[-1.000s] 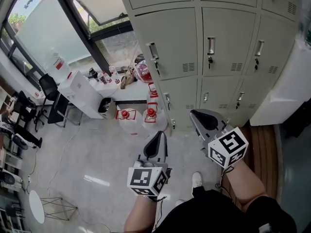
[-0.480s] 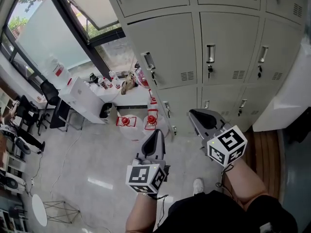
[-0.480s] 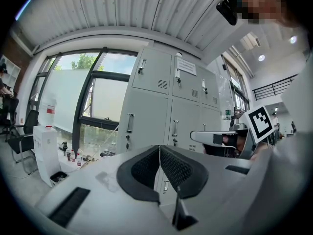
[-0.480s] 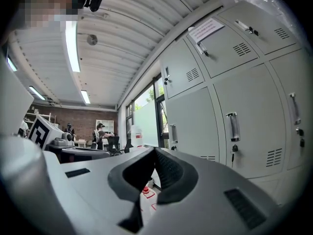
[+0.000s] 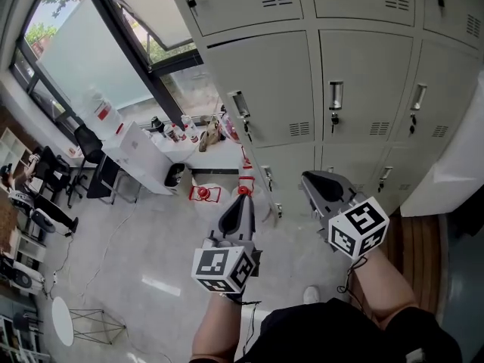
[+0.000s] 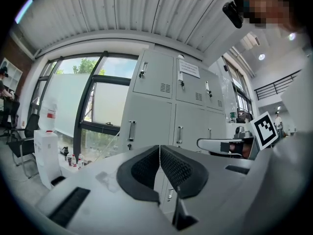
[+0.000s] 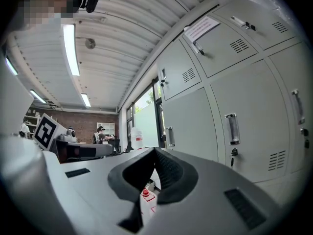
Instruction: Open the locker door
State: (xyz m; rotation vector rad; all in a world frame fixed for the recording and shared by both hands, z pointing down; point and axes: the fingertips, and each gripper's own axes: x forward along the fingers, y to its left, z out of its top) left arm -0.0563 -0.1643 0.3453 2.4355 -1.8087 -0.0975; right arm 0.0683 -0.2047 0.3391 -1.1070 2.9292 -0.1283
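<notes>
A bank of grey lockers (image 5: 355, 66) fills the top of the head view, all doors closed. Each door in the middle row has a vertical handle (image 5: 336, 95) with a key lock under it. My left gripper (image 5: 240, 203) is shut with nothing in it and points level at the lockers from a short way off. In the left gripper view its pads meet and a door handle (image 6: 131, 130) shows beyond. My right gripper (image 5: 316, 181) is shut and empty too, in front of the lower doors. In the right gripper view a handle (image 7: 232, 128) stands to the right, beyond the jaws.
Water jugs with red caps (image 5: 200, 193) stand on the floor by the lockers' left end. Beside them is a white cabinet (image 5: 140, 157) under a large window (image 5: 83, 59). A white appliance (image 5: 454, 165) stands at right, with a wooden floor strip (image 5: 416, 240) below it.
Both grippers have moved forward toward the lockers, and the lockers sit lower and nearer in the head view. Both pairs of jaws have stayed shut.
</notes>
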